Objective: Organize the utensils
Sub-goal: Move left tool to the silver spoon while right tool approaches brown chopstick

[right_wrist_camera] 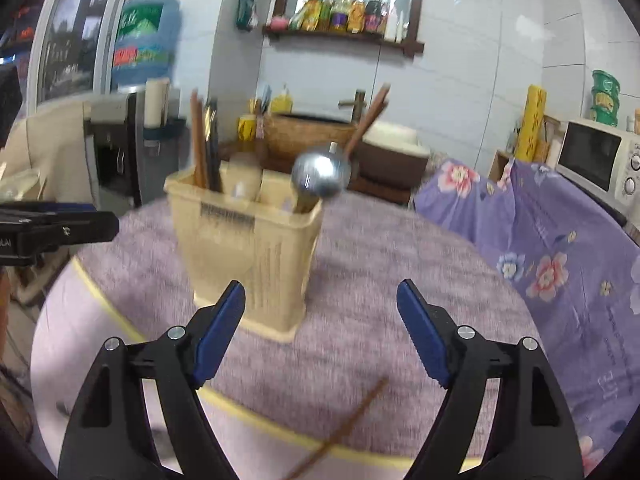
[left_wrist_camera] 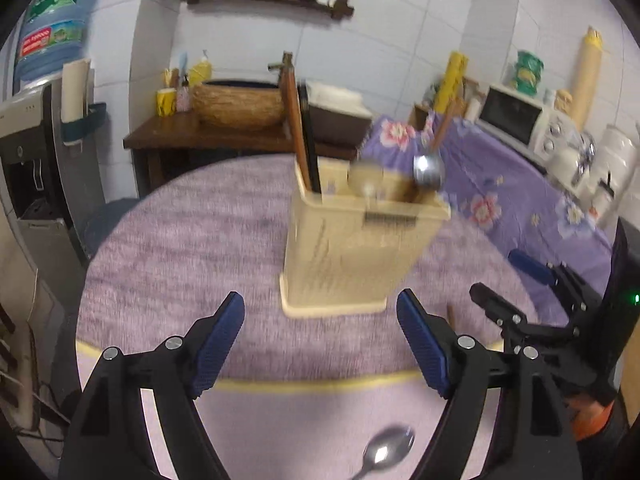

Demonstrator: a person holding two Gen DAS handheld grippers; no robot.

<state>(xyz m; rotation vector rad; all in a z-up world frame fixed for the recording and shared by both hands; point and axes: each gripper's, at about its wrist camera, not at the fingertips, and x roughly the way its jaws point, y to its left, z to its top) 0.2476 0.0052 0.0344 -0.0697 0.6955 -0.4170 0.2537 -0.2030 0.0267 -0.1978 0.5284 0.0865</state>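
Observation:
A beige utensil holder (left_wrist_camera: 352,248) (right_wrist_camera: 248,248) stands upright on the round purple table (left_wrist_camera: 192,240) (right_wrist_camera: 380,280). Brown chopsticks (left_wrist_camera: 298,136) (right_wrist_camera: 199,140), dark sticks and metal spoons (left_wrist_camera: 429,168) (right_wrist_camera: 321,176) stick out of its top. My left gripper (left_wrist_camera: 321,340) is open and nothing lies between its blue pads. A loose metal spoon (left_wrist_camera: 386,450) lies on the table below it, near the front edge. My right gripper (right_wrist_camera: 321,332) is open and holds nothing; it also shows in the left wrist view (left_wrist_camera: 520,280). A single brown chopstick (right_wrist_camera: 340,428) lies on the table under it.
A side table with a flowered purple cloth (left_wrist_camera: 520,188) (right_wrist_camera: 560,260) stands to the right, bearing a white microwave (left_wrist_camera: 520,120) (right_wrist_camera: 600,160). A water dispenser (left_wrist_camera: 36,128) stands at the left. Behind the round table is a wooden stand with a woven basin (left_wrist_camera: 240,106).

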